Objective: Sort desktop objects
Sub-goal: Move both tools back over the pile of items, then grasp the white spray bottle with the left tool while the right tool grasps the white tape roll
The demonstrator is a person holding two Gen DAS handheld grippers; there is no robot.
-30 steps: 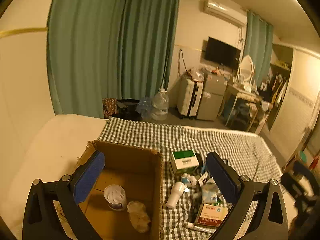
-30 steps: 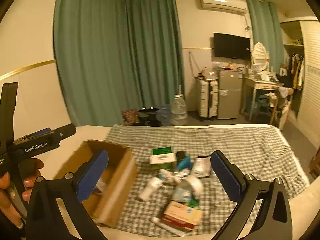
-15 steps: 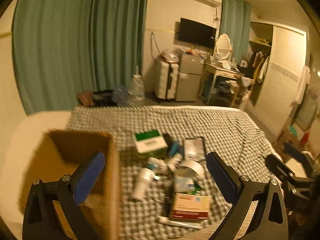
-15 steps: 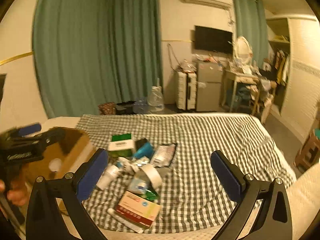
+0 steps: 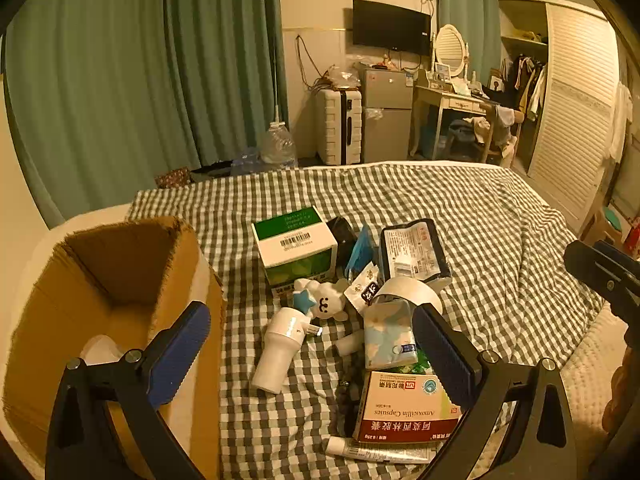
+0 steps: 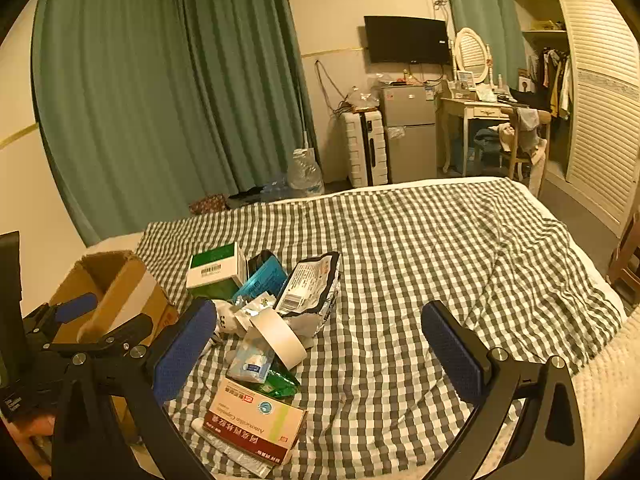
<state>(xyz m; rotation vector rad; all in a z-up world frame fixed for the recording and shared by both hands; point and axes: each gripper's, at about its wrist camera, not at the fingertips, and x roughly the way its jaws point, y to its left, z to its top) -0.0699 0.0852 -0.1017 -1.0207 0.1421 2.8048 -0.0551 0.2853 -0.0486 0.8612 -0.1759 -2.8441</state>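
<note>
Since the earlier frames, the left gripper (image 5: 310, 346) has swung away from the open brown cardboard box (image 5: 120, 280) and now faces the pile of loose items on the green-and-white checked cloth (image 5: 460, 208). The box, previously centred under it, now sits at the left edge of the left wrist view. The right gripper (image 6: 320, 340) has also turned toward the pile.

Gripper state:
- Left gripper: jaws spread wide, nothing between the blue pads.
- Right gripper: jaws spread wide, nothing held.

Object positions:
- The box stands on the left end of the cloth. A pale round container (image 5: 100, 350) is partly visible inside it.
- The unsorted pile lies just right of the box. It includes a green-and-white carton with a barcode (image 5: 294, 240), a white cylindrical bottle lying on its side (image 5: 278, 350), a small white plush figure with a blue star (image 5: 324, 300), a roll of pale tape (image 6: 280, 338), a dark-edged foil pouch (image 5: 412, 252), a pale blue floral tissue pack (image 5: 390, 334) and a red-and-white amoxicillin capsule box (image 5: 408, 408).

Assessment: the box already holds at least one item, yet most of the pile remains, so the task appears to be in its early part. Both grippers are empty and aimed at the pile, which suggests the next pick is being selected. The white bottle lies nearest the left gripper's centre line and has clear cloth on both sides.
</note>
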